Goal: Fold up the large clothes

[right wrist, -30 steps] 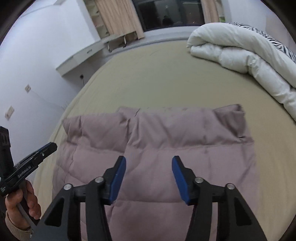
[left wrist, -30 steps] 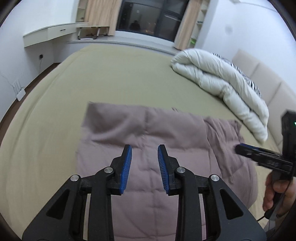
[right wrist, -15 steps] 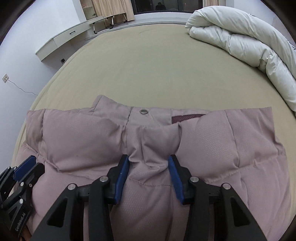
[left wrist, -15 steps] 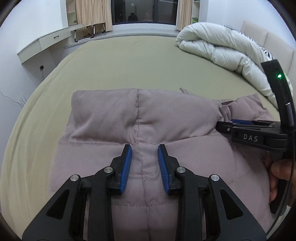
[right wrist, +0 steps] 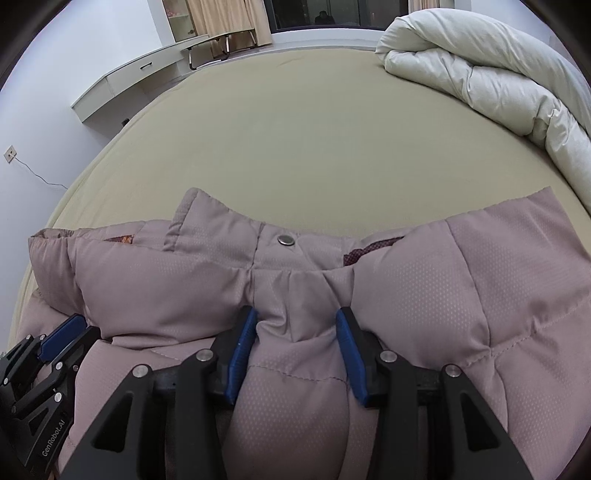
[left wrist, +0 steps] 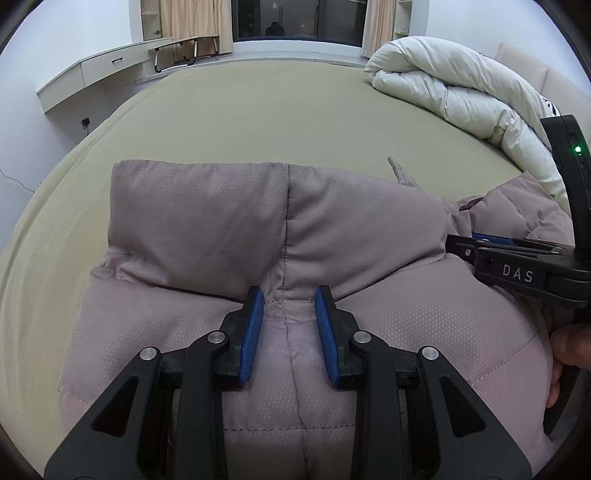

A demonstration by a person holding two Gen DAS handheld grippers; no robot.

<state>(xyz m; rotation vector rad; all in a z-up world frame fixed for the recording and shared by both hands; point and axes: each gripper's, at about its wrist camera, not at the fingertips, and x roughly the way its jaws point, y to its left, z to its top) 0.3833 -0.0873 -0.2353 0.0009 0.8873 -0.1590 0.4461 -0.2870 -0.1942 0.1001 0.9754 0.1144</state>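
A mauve quilted puffer jacket (left wrist: 207, 221) lies folded on the olive bed; it also fills the lower half of the right wrist view (right wrist: 480, 280), where a metal snap (right wrist: 285, 240) shows at its far edge. My left gripper (left wrist: 289, 295) is pressed into the jacket over a seam, jaws open with padded fabric bulging between them. My right gripper (right wrist: 295, 317) is likewise pushed into the padding, jaws open around a bunched fold. The right gripper shows at the right edge of the left wrist view (left wrist: 480, 243). The left gripper shows at the lower left of the right wrist view (right wrist: 66, 328).
The olive bed sheet (left wrist: 277, 118) stretches beyond the jacket. A rolled white duvet (left wrist: 454, 92) lies at the far right, also in the right wrist view (right wrist: 480, 70). A white wall desk (left wrist: 96, 77) and a dark window (left wrist: 295, 18) stand behind the bed.
Both grippers have come down and forward onto the jacket. They now press into the padding, and the far layer of the jacket has bunched up ahead of them.
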